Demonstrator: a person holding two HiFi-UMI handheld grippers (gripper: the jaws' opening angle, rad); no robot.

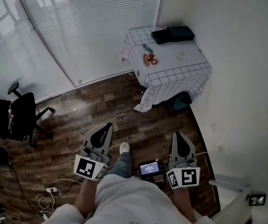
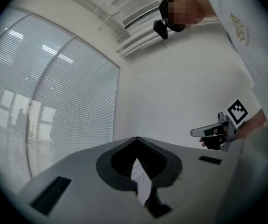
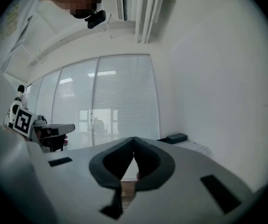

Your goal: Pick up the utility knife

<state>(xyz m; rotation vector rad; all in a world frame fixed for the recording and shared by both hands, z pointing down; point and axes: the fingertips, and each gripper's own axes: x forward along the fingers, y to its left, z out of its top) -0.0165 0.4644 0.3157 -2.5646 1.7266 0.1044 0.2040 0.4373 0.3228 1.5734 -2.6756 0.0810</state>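
Observation:
A small table under a white checked cloth (image 1: 180,76) stands far off in the room's corner. On it lies a small dark elongated thing (image 1: 147,47), too small to tell if it is the utility knife. My left gripper (image 1: 107,126) and right gripper (image 1: 179,135) are held close to the person's body, well short of the table, both pointing level toward it. The left gripper (image 2: 136,139) has its tips together with nothing held; checked cloth (image 2: 141,180) shows through the gap below them. The right gripper (image 3: 134,139) is likewise shut and empty.
On the table also sit two black boxes (image 1: 172,33), an orange-brown patterned plate (image 1: 150,59) and a white round thing (image 1: 180,55). Dark wood floor (image 1: 101,106) lies between me and the table. An office chair (image 1: 22,113) stands left; cables and a power strip (image 1: 50,190) lie near my feet.

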